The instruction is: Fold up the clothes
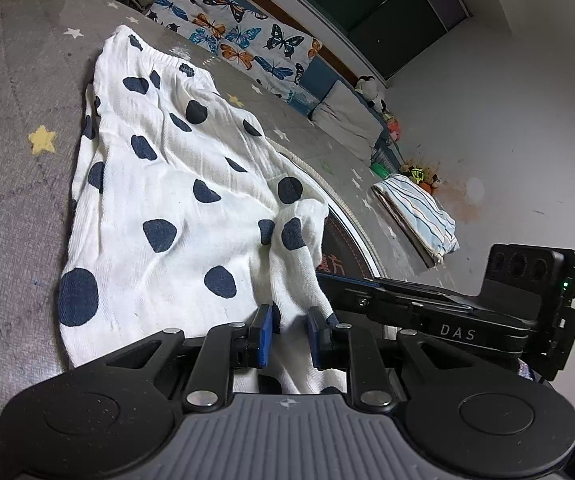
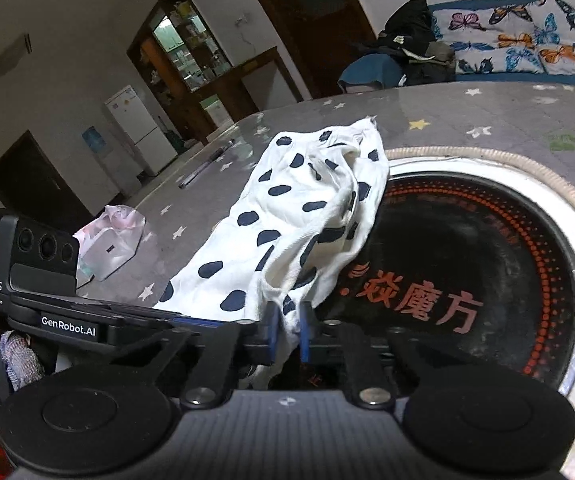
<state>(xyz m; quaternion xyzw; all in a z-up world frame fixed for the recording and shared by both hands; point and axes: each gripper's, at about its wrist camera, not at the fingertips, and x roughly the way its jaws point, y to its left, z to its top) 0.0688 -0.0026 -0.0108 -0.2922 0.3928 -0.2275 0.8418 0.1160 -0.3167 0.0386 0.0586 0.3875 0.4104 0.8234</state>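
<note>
Both the left gripper (image 1: pixel 290 334) and right gripper (image 2: pixel 288 330) are clamped on the near hem of the spotted trousers (image 1: pixel 175 184), which lie beside the black cooktop (image 2: pixel 467 264), so the fold seems underway; next, likely carry the hem toward the waistband (image 1: pixel 159 56).

"DAS", "GenRobot.AI" on left hand-held gripper (image 2: pixel 43 304); "焱魔方" on cooktop (image 2: pixel 487 248).

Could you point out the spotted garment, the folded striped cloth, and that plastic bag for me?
spotted garment (image 1: pixel 175 184): left wrist view, middle of its flat white panel.
folded striped cloth (image 1: pixel 419 208): left wrist view, top striped face.
plastic bag (image 2: pixel 111 240): right wrist view, its crumpled front.
</note>
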